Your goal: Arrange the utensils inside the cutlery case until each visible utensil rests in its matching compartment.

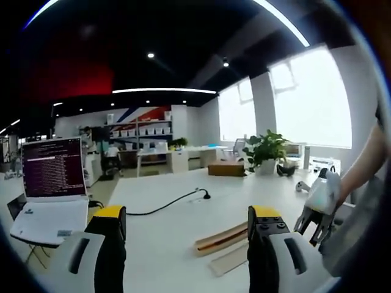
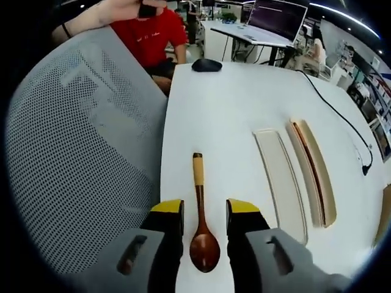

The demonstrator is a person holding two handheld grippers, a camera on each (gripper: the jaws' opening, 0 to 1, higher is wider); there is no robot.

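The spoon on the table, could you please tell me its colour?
Dark reddish-brown bowl and stem, lighter tan handle end: the spoon shows best in the right gripper view.

In the right gripper view, the spoon (image 2: pixel 201 220) lies on the bench (image 2: pixel 232 116) at lower centre, its bowl between the right claw's (image 2: pixel 204 218) jaws. The lid (image 2: pixel 281 180) and case (image 2: pixel 314 171) lie side by side to its right, the mouse (image 2: pixel 206 65) at upper centre, a chair (image 2: pixel 79 152) at left.
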